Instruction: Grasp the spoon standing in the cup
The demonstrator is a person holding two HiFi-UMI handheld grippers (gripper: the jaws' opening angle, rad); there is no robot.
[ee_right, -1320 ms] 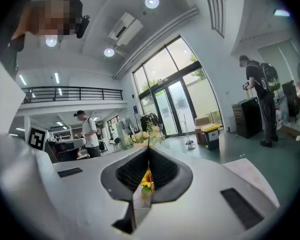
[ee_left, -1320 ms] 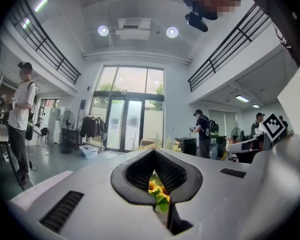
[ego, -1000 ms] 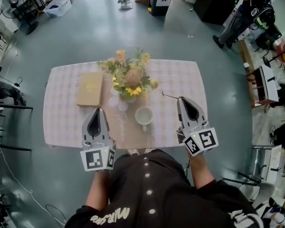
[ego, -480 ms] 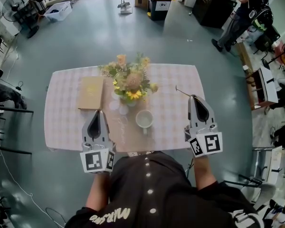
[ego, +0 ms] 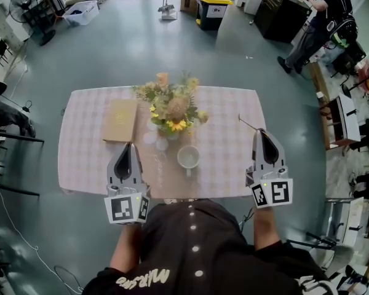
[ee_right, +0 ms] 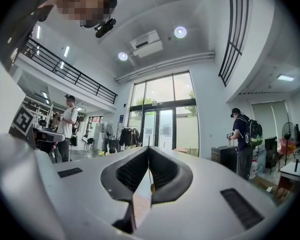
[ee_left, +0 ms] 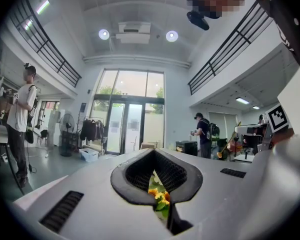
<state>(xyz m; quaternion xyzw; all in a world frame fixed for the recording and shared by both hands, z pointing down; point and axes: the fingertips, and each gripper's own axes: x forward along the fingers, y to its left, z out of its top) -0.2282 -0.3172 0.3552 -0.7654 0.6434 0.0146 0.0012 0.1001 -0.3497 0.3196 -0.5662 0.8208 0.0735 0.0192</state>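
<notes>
Spoon (ego: 247, 122) out of the cup (ego: 188, 157) and on the move: sits pinched between the closed jaws of the right gripper (ego: 261, 133), poking out ahead of the tips over the right end of the table (ego: 86, 165). A second ago hung near the cup's right side; half a second ago, further out. Now well apart from it, carried rightward and seemingly a little higher. Shows in the right gripper view as a thin stem caught in the seam of the pads. Leaves the white cup standing empty near the table's front edge, just in front of the flowers (ego: 172, 106). No change on the other side: left gripper (ego: 130, 146) parked to the cup's left as before, jaws together on nothing, only blossoms glimpsed through the slit below the tips. Reads as a grasp already made and holding. Calls now only for steady pressure, since so thin a stem could pivot or slip.
</notes>
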